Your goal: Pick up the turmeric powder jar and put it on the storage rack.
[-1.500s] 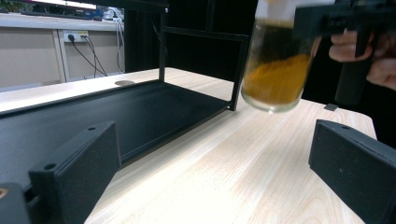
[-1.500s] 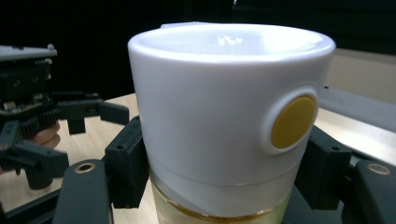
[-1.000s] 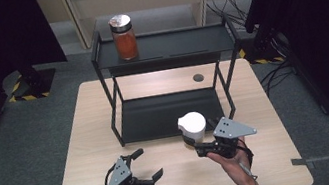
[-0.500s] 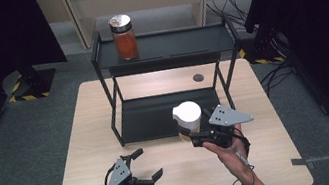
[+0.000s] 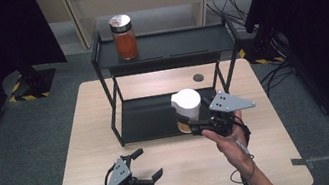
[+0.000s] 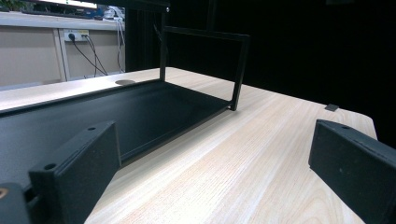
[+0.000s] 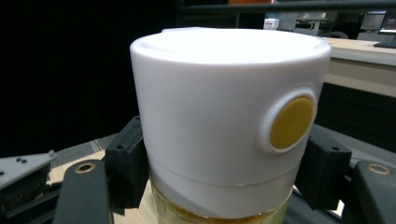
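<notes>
While the right tool (image 5: 192, 127) is clenching a white-capped jar (image 5: 188, 110) upright above the front edge of the black rack's (image 5: 156, 53) lower shelf, the left tool (image 5: 145, 164) is resting released on the tabletop (image 5: 83, 136), jaws spread wide with nothing between them.

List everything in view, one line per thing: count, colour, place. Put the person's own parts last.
White-lidded jar: 1, white lid with a yellow button, yellowish contents, held at the front right of the rack's lower shelf.
Orange jar: 1, orange contents, dark metal lid, upright on the left of the rack's top shelf.
Rack: 1, black, two shelves, at the back of the table.
Table: 1, light wood.
Round disc: 1, dark grey, set in the tabletop behind the rack.
Left gripper: 1, black, jaws open, near the table's front edge.
Right gripper: 1, black, jaws shut on the white-lidded jar.
</notes>
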